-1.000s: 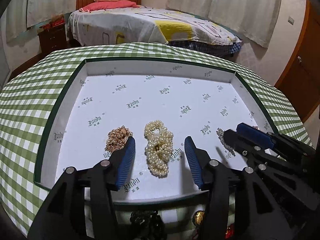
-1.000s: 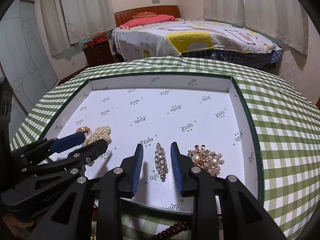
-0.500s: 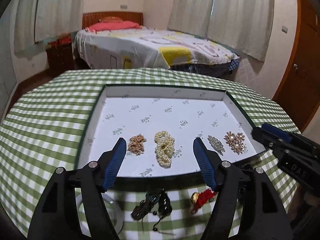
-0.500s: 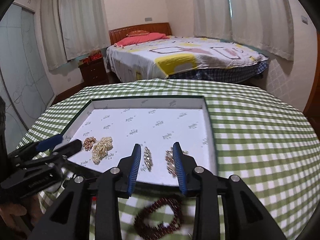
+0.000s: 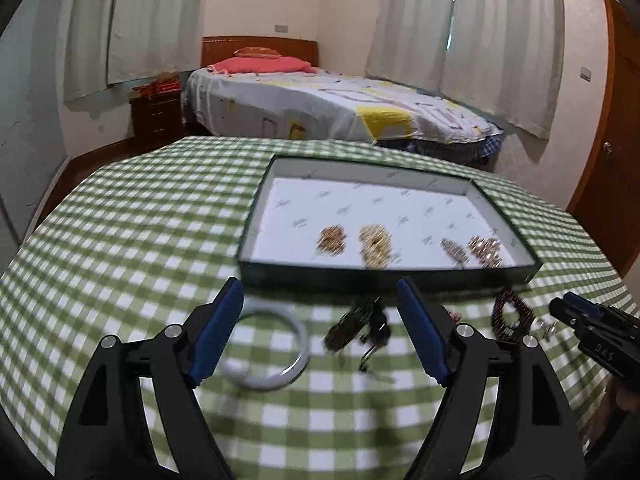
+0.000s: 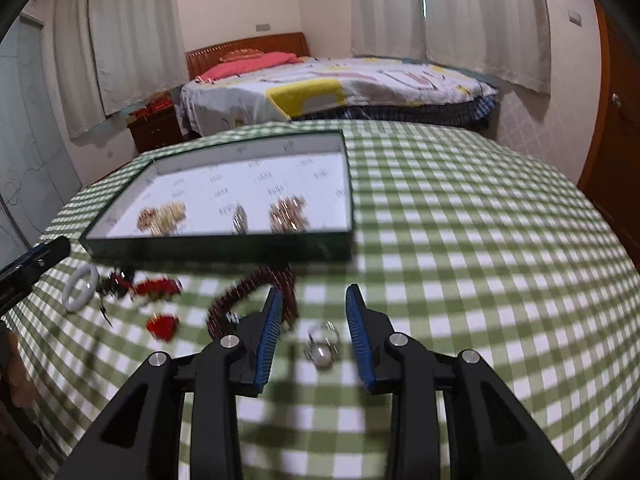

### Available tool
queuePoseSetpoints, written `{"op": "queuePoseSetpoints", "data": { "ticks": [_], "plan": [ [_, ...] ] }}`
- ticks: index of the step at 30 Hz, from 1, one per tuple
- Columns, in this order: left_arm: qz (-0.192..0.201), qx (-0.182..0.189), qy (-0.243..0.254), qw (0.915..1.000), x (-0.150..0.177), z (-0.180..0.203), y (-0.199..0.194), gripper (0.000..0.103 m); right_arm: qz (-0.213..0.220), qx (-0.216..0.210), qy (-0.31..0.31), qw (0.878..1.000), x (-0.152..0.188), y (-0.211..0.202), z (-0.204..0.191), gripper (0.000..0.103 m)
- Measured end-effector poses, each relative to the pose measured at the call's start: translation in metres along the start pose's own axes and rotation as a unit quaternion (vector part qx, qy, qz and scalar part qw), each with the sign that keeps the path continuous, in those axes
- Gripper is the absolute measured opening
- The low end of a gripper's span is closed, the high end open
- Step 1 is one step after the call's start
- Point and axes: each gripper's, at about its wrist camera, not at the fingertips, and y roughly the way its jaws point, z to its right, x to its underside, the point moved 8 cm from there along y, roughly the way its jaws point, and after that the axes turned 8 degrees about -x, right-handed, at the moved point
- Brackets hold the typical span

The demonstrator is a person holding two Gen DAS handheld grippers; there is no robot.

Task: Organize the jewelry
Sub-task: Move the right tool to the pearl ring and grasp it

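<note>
The white-lined tray point(image 5: 496, 210) holds a gold piece point(image 5: 331, 239), a pearl cluster point(image 5: 375, 244), a crystal brooch point(image 5: 454, 249) and a rose-gold brooch point(image 5: 484, 249). My left gripper point(image 5: 319, 286) hovers in front of the tray, jaws opening, nothing gripped. Below it on the cloth lie a white bangle point(image 5: 266, 346) and a dark beaded piece point(image 5: 358, 326). My right gripper point(image 6: 314, 294) is open over the cloth. A small silver pearl piece point(image 6: 322, 350) lies untouched between its fingers. A dark red bead bracelet point(image 6: 248, 292) sits just to their left.
Red tasselled pieces point(image 6: 158, 286) lie on the green checked tablecloth point(image 6: 460, 240) between bangle point(image 6: 82, 288) and bracelet. The tray's dark front wall point(image 6: 216, 246) stands just beyond the loose pieces. A bed point(image 5: 340, 104) and a wooden door point(image 5: 616, 152) lie past the table.
Both grippers have drawn back out of the tray to the cloth in front of it. The left jaws have spread wider. The pearl cluster and the crystal brooch stay in the tray.
</note>
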Motion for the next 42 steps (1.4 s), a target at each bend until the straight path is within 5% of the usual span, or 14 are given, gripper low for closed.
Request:
{"op": "queuePoseSetpoints", "data": {
  "ticks": [14,21,25,42],
  "plan": [
    [-0.034,-0.024,-0.011,0.9991,0.029,-0.026,0.001,0.077,-0.041,-0.007,0.006,0.999,0.022,0.012,0.002,0.034],
    [-0.044,-0.025,-0.005,0.9987,0.032,-0.024,0.007,0.077,-0.044,0.000,0.004,0.999,0.024,0.014,0.004,0.034],
    [-0.051,-0.027,-0.005,0.9983,0.035,-0.025,0.010,0.078,-0.045,0.002,-0.009,0.999,0.026,0.014,0.000,0.023],
    [-0.114,-0.034,-0.016,0.9928,0.038,-0.037,0.048,0.079,-0.044,-0.003,-0.009,0.999,0.027,0.013,-0.002,0.022]
  ]
}}
